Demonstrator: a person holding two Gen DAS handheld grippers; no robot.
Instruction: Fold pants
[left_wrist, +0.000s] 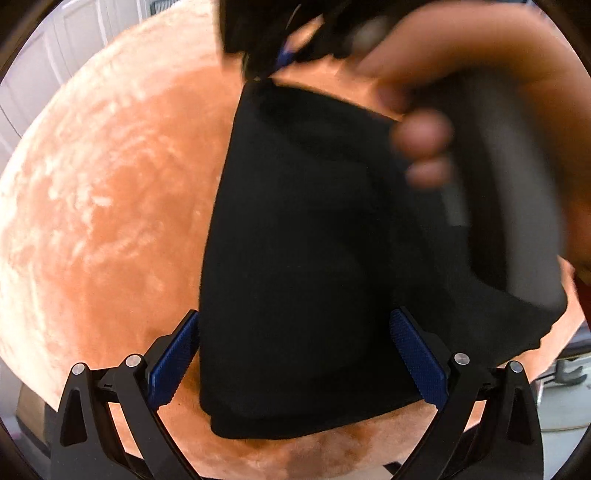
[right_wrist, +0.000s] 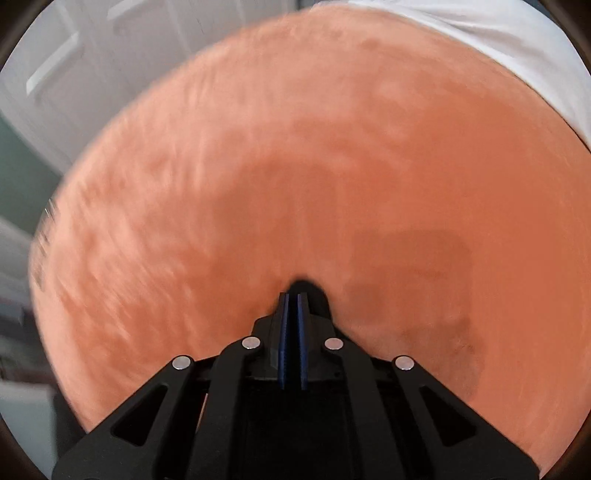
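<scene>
Two grippers show here, each with blue ribbed pads. Seen from the left wrist, the left gripper (left_wrist: 295, 354) has its jaws spread wide, one blue pad (left_wrist: 177, 362) at the left edge of the black pants (left_wrist: 314, 258) and the other over the cloth on the right; the jaws straddle the folded cloth without pressing on it. The pants lie as a dark, tapering bundle on a fuzzy orange blanket (left_wrist: 110, 203), their near edge doubled over in a thick fold.

At the far tip of the pants, the right gripper (left_wrist: 282, 61) pinches a corner of the black cloth between nearly closed jaws. A blurred hand (left_wrist: 424, 110) wraps the grey handle beside it.

From the right wrist, that gripper's jaws (right_wrist: 293, 299) stand almost shut, only a thin slit between the pads, with a small dark tuft of cloth showing at their tip. Beyond them spreads the orange blanket, blurred, with a white sheet (right_wrist: 517, 48) at the upper right.
</scene>
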